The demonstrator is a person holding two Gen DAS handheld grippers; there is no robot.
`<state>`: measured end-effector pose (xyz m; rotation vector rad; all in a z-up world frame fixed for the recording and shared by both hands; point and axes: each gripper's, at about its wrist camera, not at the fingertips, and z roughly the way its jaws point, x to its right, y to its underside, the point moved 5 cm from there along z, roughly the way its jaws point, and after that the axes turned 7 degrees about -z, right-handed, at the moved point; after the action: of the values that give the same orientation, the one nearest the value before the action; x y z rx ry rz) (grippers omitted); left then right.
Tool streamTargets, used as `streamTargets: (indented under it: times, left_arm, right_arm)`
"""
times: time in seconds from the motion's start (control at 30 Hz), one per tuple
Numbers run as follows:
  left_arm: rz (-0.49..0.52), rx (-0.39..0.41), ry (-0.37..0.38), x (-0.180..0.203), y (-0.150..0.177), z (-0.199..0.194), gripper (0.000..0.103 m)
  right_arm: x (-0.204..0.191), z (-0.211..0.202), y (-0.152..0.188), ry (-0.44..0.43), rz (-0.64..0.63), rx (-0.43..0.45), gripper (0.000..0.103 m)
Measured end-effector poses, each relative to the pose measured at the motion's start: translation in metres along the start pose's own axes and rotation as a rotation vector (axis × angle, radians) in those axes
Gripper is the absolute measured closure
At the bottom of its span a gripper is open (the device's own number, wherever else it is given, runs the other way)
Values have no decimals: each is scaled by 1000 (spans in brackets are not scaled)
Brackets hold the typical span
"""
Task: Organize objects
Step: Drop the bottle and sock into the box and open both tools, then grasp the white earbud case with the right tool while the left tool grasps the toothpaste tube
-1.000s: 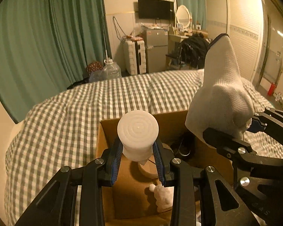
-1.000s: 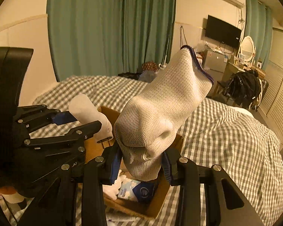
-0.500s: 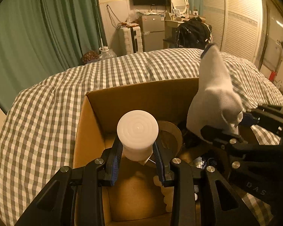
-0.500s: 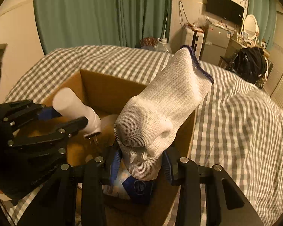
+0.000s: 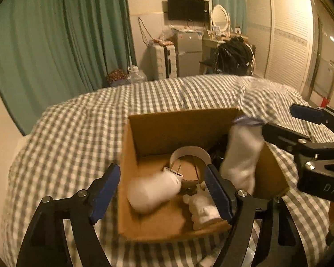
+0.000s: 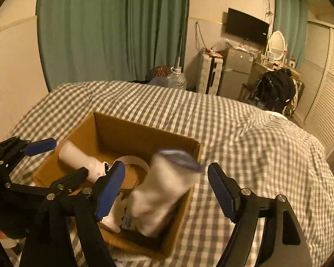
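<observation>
An open cardboard box (image 5: 180, 122) (image 6: 142, 131) sits on the checked bed. My left gripper (image 5: 164, 191) is open above its near side; a white plug-in night light (image 5: 153, 191) (image 6: 78, 160), blurred, drops free into the box. My right gripper (image 6: 167, 191) is open over the box's right side; a white sock with a purple cuff (image 6: 164, 191) (image 5: 242, 160), blurred, falls into the box. A tape roll (image 5: 189, 162) (image 6: 135, 160) and a small white figure (image 5: 202, 207) lie inside.
The grey checked bedspread (image 5: 78, 138) (image 6: 256, 146) surrounds the box. Beyond the bed are green curtains (image 5: 55, 33), a white suitcase (image 5: 162, 60), a small fridge (image 5: 189, 53), a chair with dark clothes (image 5: 233, 55) and a wardrobe (image 5: 289, 33).
Both grippers opened. The night light left my left gripper and the sock left my right gripper; both are falling into the box. Both grippers pulled back slightly.
</observation>
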<state>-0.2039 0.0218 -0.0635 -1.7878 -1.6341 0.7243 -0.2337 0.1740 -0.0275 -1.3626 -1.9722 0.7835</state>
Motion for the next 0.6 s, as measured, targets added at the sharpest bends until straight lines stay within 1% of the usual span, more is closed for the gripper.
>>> streamTargets:
  times: [0.03, 0.13, 0.23, 0.33, 0.43, 0.53, 0.6]
  left_arm:
    - [-8, 14, -2, -2, -1, -9, 14]
    - [-33, 57, 1, -5, -3, -35, 9]
    - [-43, 88, -10, -7, 0, -60, 7]
    - [-45, 107, -30, -7, 6, -82, 5]
    - [-51, 118, -52, -9, 15, -97, 4]
    - [-60, 120, -59, -13, 27, -109, 1]
    - [-61, 117, -65, -16, 37, -112, 1]
  right_arm:
    - [1, -7, -1, 7, 1, 5, 25]
    - [-1, -35, -5, 19, -9, 35, 24]
    - [-5, -70, -5, 32, -21, 80, 19]
    - [-9, -97, -6, 31, -32, 110, 18]
    - [-18, -122, 2, 23, -43, 131, 13]
    - [-25, -136, 16, 19, -52, 136, 13]
    - [-31, -141, 29, -10, -42, 127, 12]
